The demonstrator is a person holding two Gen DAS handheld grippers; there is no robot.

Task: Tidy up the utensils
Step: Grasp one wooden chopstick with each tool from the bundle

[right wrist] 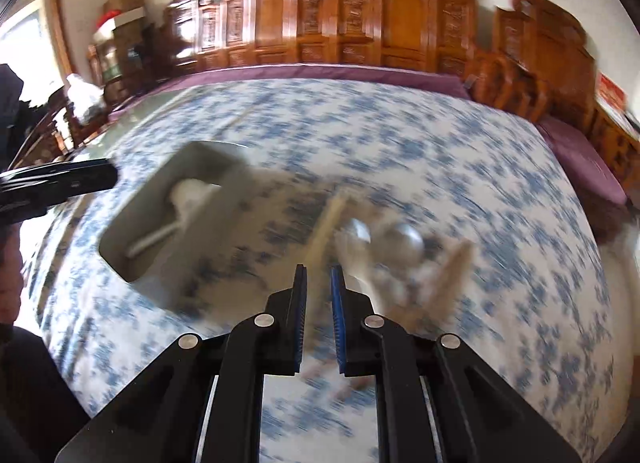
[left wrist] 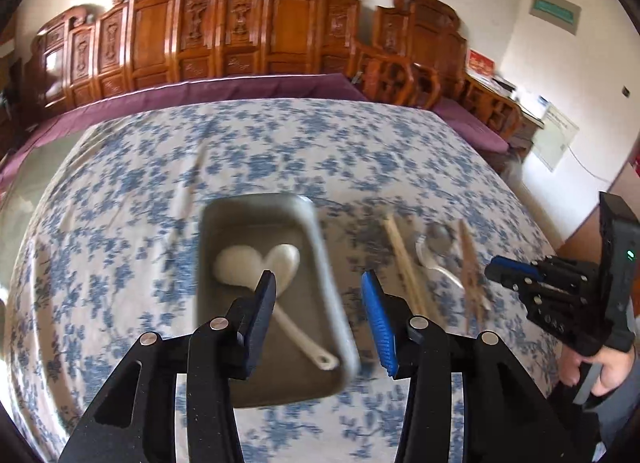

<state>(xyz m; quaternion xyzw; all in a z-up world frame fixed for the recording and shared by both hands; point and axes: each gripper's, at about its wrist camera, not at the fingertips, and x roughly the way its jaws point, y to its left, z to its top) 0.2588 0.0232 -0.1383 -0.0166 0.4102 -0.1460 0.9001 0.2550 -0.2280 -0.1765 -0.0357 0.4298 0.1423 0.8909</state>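
Note:
A grey tray [left wrist: 256, 219] lies on the blue-flowered tablecloth [left wrist: 280, 143] with two white spoons [left wrist: 236, 265] in it. My left gripper [left wrist: 320, 277] hangs open above the tray's right rim, nothing between its pads. To the right of the tray lie pale chopsticks [left wrist: 404, 259], a metal spoon [left wrist: 438, 239] and brown wooden sticks [left wrist: 470, 263]. My right gripper [right wrist: 319, 269] hovers over the chopsticks [right wrist: 328, 219] with only a narrow gap between its pads and nothing held. The right wrist view is blurred; tray [right wrist: 192, 159] and metal spoon [right wrist: 408, 239] show in it.
Carved wooden chairs [left wrist: 280, 31] and a purple-cushioned bench [left wrist: 240, 87] line the table's far side. A person's hand [left wrist: 608, 367] grips the right gripper's handle at the table's right edge. The left gripper [right wrist: 112, 175] reaches in at the left of the right wrist view.

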